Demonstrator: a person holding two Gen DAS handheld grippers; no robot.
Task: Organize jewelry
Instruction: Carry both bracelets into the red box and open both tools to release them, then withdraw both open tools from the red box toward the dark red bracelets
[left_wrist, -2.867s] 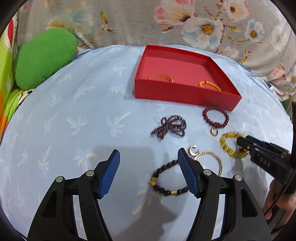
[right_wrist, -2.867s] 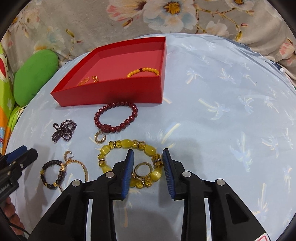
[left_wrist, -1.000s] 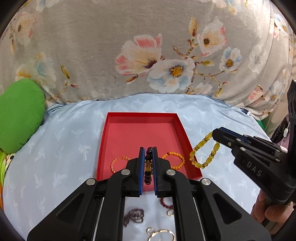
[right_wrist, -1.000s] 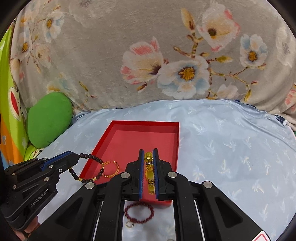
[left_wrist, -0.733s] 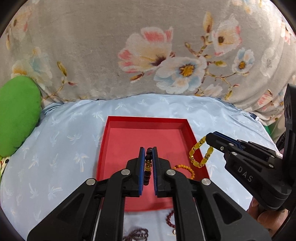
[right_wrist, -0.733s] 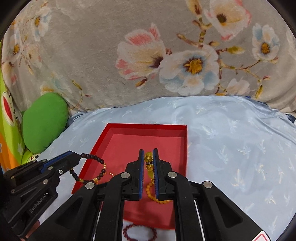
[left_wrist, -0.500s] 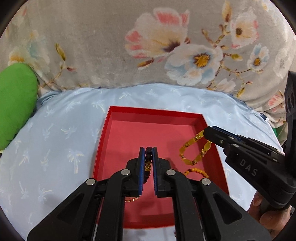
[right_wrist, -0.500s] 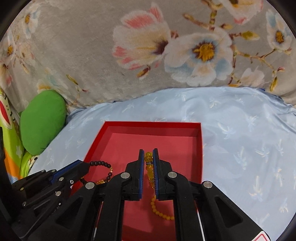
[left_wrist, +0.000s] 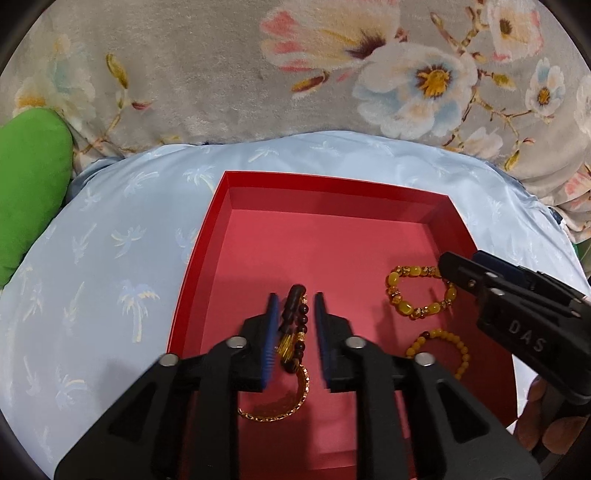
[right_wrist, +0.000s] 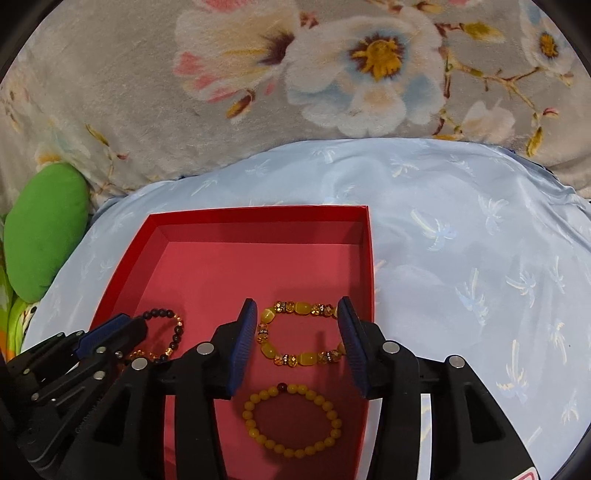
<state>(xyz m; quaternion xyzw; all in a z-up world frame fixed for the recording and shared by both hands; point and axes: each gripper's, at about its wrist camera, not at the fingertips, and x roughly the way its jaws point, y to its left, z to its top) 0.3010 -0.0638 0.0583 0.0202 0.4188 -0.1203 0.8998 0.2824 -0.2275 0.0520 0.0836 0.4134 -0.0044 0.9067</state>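
I'm at the drop-off step: my right hand-held gripper (right_wrist: 297, 336) stands wide open over the red box (right_wrist: 258, 214), the yellow bracelet (right_wrist: 301, 338) lying on its floor between the jaws. My left hand-held gripper (left_wrist: 293, 332) is parted too, the dark bead bracelet (left_wrist: 293, 326) loose between its jaws above the box floor. Next I'd lift both clear and go for whatever jewelry remains outside.

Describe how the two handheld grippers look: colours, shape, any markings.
Both grippers, left gripper and right gripper, are black plastic with two angular fingers, ribbed blue pads and round silver screws. The right one carries white "DAS" lettering, the left one faint embossed text. No cables visible.
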